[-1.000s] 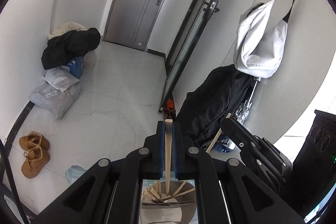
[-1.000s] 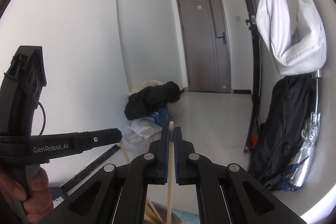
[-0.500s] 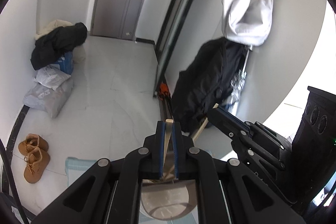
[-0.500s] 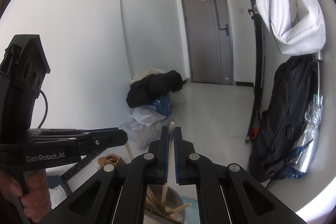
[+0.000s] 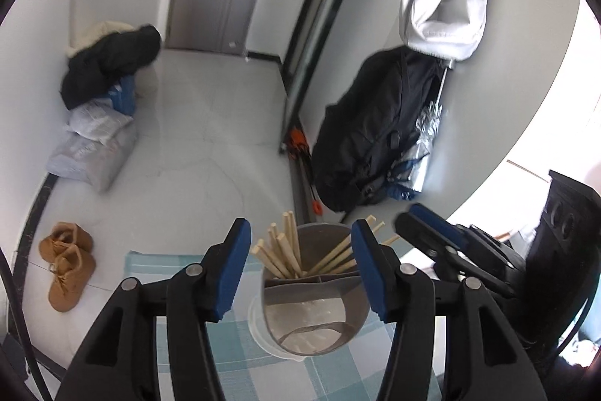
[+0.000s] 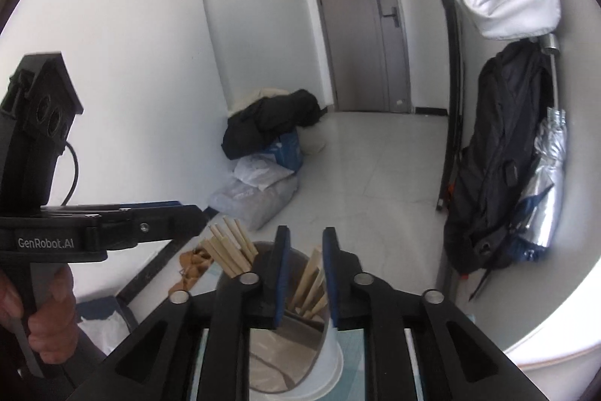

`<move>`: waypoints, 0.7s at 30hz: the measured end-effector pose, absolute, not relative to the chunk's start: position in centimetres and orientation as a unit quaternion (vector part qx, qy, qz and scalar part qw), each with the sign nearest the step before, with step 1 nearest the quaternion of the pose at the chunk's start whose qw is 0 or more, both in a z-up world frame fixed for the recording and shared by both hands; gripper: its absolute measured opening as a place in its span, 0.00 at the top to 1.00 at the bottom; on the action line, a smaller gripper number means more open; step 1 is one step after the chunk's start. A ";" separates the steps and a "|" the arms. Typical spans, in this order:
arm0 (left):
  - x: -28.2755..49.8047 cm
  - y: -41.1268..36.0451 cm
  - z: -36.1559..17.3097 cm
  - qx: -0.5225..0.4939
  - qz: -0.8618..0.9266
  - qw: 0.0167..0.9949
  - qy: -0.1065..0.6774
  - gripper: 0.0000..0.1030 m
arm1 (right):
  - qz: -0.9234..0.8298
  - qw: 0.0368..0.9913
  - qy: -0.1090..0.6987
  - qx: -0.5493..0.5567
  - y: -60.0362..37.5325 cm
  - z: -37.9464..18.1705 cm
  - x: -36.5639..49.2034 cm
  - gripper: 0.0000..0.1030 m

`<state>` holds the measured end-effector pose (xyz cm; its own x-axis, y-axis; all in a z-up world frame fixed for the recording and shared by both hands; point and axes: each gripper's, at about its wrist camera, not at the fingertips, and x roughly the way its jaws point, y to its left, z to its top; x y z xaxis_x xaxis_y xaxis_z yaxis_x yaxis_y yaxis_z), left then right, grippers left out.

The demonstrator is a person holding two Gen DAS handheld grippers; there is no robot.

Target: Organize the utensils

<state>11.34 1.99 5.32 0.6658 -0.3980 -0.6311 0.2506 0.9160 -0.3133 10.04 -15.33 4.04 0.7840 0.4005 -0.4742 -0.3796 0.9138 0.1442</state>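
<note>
- The left gripper (image 5: 300,265) hangs above the utensil holder (image 5: 313,292) with its jaws spread wide and nothing between them; I judge it released so that a chopstick could drop in upright.
- The right gripper (image 6: 303,275) sits just over the same holder (image 6: 289,337), its blue pads a narrow gap apart. A chopstick (image 6: 310,275) shows in that gap, but I cannot tell whether the pads touch it or it simply stands in the holder behind them.
- The wooden chopsticks (image 5: 280,252) stand on end in the holder's far compartments, fanned and leaning on the rim and the divider (image 5: 311,280); the divider keeps kinds apart, which is likely why they share 1 side.
- The near compartment looks bare, though its floor is blurred and partly cut off by the gripper frames.
- The holder rests on a blue checked cloth (image 5: 176,265); the table under it is hidden.
- From the right wrist, the left gripper's body (image 6: 101,232) reaches in from the side, held by a hand (image 6: 49,322) cut off at the edge.
- Farther off on the floor lie brown shoes (image 5: 69,262) and a pile of bags and coats (image 5: 105,100).
</note>
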 end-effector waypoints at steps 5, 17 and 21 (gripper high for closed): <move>9.8 1.9 6.4 -0.081 -0.135 0.924 0.347 0.32 | 0.183 0.955 0.230 0.044 -16.7 5.4 7.5 0.61; 5.2 2.4 7.5 -0.075 -0.072 0.955 0.277 0.10 | 0.163 0.965 0.191 0.077 -17.8 6.7 1.3 0.29; 3.6 2.4 7.8 -0.067 -0.058 0.963 0.255 0.02 | 0.164 0.967 0.177 0.076 -17.7 6.5 -0.5 0.27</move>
